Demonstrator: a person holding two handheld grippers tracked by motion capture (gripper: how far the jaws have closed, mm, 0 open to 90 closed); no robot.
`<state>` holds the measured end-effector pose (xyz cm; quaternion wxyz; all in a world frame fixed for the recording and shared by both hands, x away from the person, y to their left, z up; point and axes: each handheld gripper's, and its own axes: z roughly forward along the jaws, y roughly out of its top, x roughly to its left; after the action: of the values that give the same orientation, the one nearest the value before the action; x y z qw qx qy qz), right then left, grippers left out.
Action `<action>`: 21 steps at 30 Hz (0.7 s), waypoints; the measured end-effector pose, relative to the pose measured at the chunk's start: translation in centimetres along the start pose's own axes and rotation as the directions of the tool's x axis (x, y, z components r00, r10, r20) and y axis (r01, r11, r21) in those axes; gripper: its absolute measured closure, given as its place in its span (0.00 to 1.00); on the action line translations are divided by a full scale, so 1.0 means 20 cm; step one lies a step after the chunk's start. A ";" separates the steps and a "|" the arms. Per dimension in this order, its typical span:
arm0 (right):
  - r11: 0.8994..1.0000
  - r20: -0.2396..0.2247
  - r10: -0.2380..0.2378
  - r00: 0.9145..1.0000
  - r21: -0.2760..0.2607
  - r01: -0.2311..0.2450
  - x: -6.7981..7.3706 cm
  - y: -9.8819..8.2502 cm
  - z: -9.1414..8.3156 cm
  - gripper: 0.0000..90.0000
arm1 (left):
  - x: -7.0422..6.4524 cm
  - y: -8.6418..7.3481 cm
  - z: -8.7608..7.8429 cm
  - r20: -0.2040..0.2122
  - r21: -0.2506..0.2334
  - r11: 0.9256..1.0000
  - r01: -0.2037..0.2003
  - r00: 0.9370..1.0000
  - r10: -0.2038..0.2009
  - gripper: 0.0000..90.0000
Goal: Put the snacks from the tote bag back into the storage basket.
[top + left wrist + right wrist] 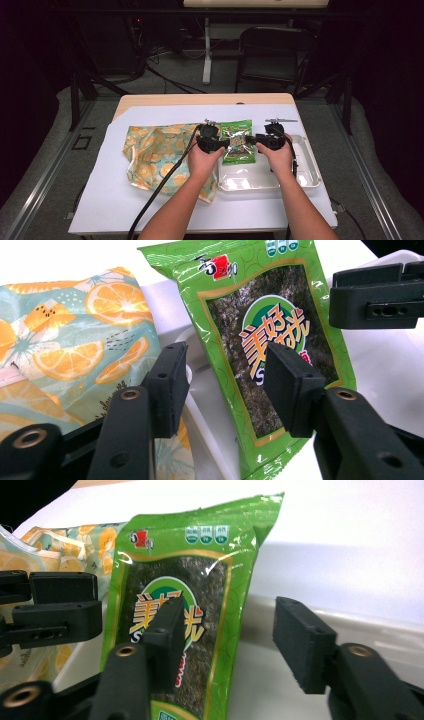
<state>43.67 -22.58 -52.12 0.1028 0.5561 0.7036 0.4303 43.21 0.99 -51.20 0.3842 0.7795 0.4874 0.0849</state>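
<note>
The left tool and right tool face each other across the green seaweed packet, each with its jaws spread and pressing on nothing. The packet lies between the two tools, its near end over the clear tray's far left corner. In the left gripper view one jaw covers part of the label, and the packet's lower edge is cut off. Left of the left tool lies an orange-print cloth. Whether the packet rests flat is probably not decidable from the high view.
</note>
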 end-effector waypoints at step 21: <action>0.996 0.031 -0.060 0.998 -0.062 0.062 0.08 0.03 -0.06 0.47 | -0.02 0.02 -0.09 0.006 -0.043 0.999 -0.029 1.000 0.029 0.51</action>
<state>42.83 -21.77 -50.41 0.1437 0.5373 0.7047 0.4406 42.39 1.53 -49.56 0.4012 0.7782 0.4730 0.0985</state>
